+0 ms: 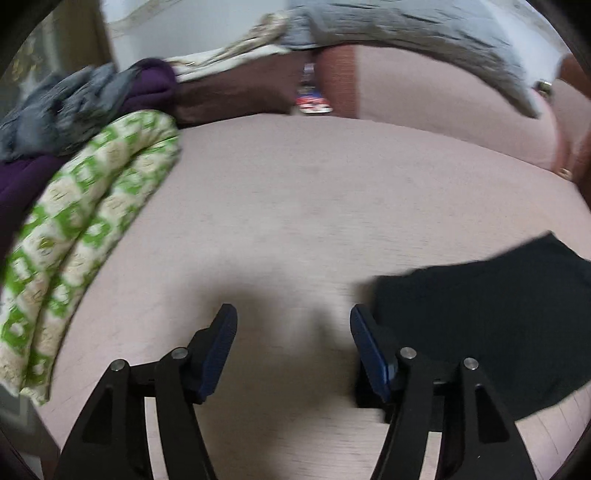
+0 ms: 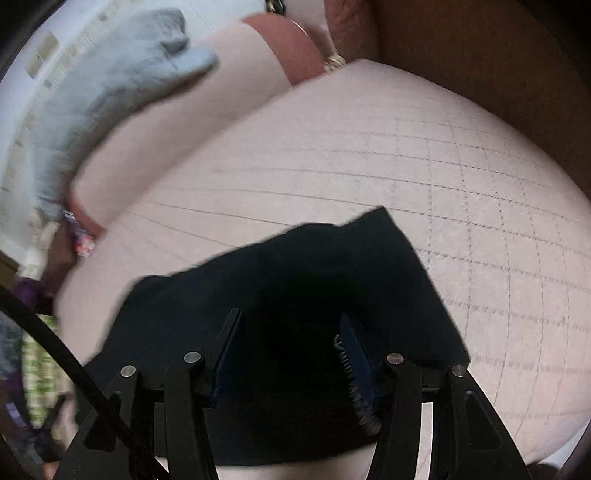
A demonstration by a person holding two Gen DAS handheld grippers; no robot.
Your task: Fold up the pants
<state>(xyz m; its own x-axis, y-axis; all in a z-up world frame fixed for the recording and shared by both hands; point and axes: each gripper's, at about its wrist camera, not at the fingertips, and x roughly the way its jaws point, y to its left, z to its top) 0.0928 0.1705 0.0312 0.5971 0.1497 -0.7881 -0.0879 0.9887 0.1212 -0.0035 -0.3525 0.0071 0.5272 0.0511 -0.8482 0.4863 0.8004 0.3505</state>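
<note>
The black pants lie folded in a flat dark slab on the pink cushion. My right gripper hovers over them with its jaws apart. Dark cloth shows behind and between the blue pads, and I see no pinch on it. In the left wrist view the pants lie at the lower right, just beside the right finger. My left gripper is open over bare pink fabric, with nothing between its fingers.
A green and cream patterned cloth lies rolled at the left, with purple and grey garments heaped behind it. A grey cloth hangs over the pink back cushion. Brown trim edges the seat on the right.
</note>
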